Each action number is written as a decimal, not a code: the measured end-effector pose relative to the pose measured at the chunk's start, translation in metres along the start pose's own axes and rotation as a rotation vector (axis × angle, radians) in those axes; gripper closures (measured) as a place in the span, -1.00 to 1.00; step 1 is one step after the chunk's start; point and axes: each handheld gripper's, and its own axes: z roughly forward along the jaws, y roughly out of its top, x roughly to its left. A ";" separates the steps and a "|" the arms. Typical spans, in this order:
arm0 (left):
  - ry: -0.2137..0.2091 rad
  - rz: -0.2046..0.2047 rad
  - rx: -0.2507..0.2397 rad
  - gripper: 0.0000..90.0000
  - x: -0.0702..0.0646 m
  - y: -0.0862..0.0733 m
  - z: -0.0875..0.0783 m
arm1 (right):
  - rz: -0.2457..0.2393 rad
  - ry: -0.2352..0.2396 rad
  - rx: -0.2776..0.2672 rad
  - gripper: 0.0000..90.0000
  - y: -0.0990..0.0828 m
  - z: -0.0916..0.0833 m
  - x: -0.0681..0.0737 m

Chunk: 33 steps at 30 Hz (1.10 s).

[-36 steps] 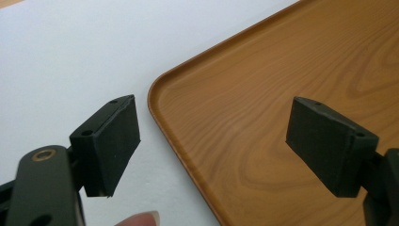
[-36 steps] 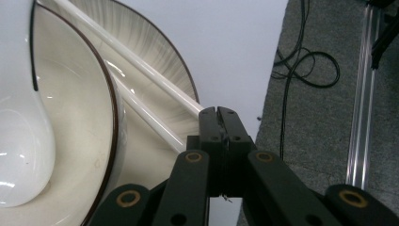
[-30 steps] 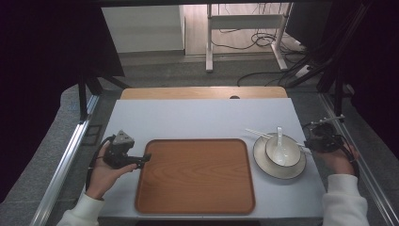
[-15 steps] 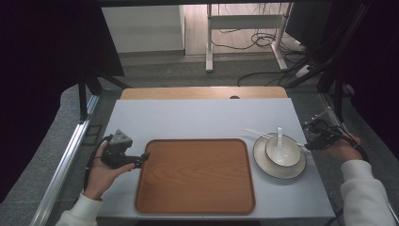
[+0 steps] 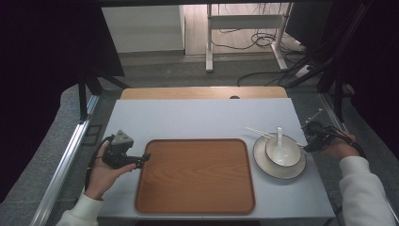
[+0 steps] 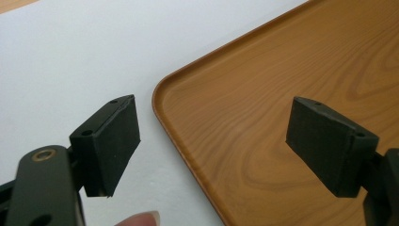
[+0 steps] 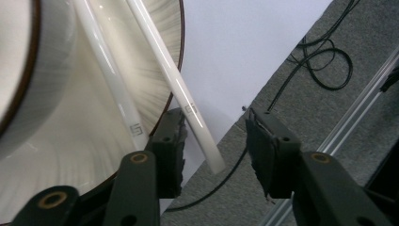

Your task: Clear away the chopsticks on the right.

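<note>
A white plate at the table's right carries a white bowl with a white spoon in it. Two white chopsticks lie across the plate behind the bowl. My right gripper sits at the plate's right rim. In the right gripper view the chopsticks run over the plate beside the bowl. The end of one lies between the jaws of my right gripper, which have just been closing and do not press on it. My left gripper stands open at the left edge of the wooden tray.
In the left gripper view the tray's rounded corner lies below the open left gripper. A wooden strip borders the table's far side. Cables trail over grey floor off the right edge, by a metal rail on the left.
My right hand has shifted a little left, toward the plate's right rim. The left hand and the tray have stayed where they were.
</note>
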 end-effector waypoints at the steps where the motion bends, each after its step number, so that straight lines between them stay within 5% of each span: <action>1: 0.000 0.000 0.000 -0.62 0.000 0.000 0.000 | -0.013 -0.004 0.008 0.32 0.001 0.001 -0.001; 16: 0.005 -0.005 0.004 -0.62 0.001 -0.001 0.001 | -0.123 0.025 -0.017 0.80 0.001 0.005 -0.001; 21: 0.006 -0.004 0.004 -0.62 0.001 -0.001 0.001 | -0.130 -0.008 -0.059 0.87 -0.001 0.001 0.000; 27: 0.006 0.000 0.003 -0.62 0.001 0.000 0.001 | -0.039 -0.064 -0.123 0.88 -0.003 -0.006 0.001; 33: 0.008 -0.003 0.000 -0.62 0.001 0.000 0.000 | 0.072 -0.065 -0.214 0.88 -0.008 -0.021 0.002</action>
